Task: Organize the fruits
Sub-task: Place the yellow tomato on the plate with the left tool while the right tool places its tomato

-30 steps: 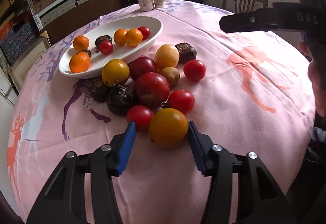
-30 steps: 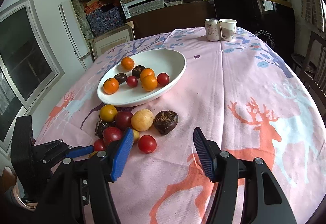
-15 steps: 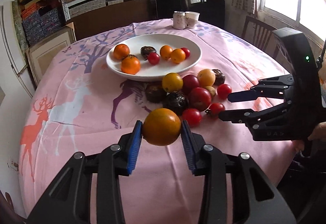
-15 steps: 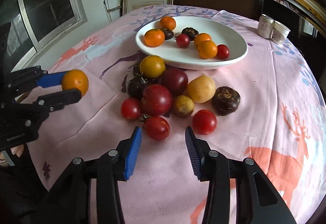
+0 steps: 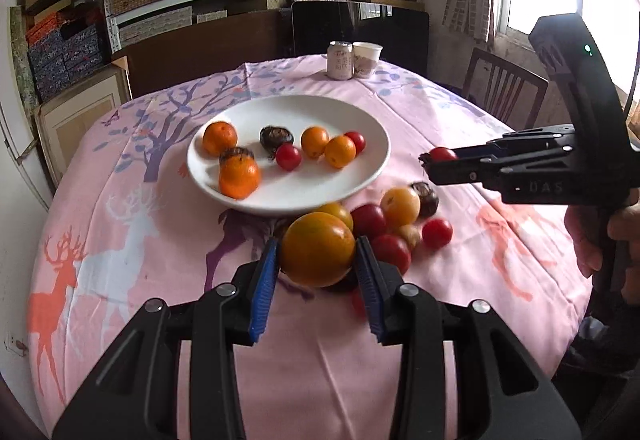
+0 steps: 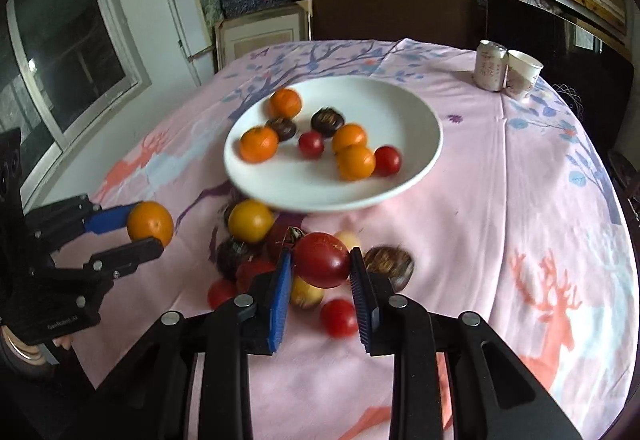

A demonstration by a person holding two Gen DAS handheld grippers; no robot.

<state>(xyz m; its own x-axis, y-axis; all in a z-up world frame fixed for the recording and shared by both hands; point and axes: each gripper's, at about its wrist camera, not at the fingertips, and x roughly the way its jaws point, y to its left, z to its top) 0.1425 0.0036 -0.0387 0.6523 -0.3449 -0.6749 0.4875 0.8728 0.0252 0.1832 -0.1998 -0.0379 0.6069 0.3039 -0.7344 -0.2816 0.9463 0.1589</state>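
Note:
My left gripper (image 5: 316, 260) is shut on a large orange fruit (image 5: 317, 248) and holds it above the table, in front of the white plate (image 5: 360, 175). It also shows in the right wrist view (image 6: 146, 234). My right gripper (image 6: 322, 268) is shut on a red tomato (image 6: 322, 260), lifted over the fruit pile (image 6: 250, 220). In the left wrist view the right gripper (image 5: 434, 161) holds the tomato (image 5: 442, 153) to the right of the plate. The plate (image 6: 424, 159) holds several oranges, tomatoes and dark fruits.
A drink can (image 5: 340, 60) and a paper cup (image 5: 367, 59) stand at the far edge of the round pink-clothed table (image 5: 120, 240). A wooden chair (image 5: 504, 87) is at the far right. Shelves with boxes line the back wall.
My right gripper closed on a red tomato from the pile and lifted it. My left gripper carried the orange fruit forward, closer to the plate.

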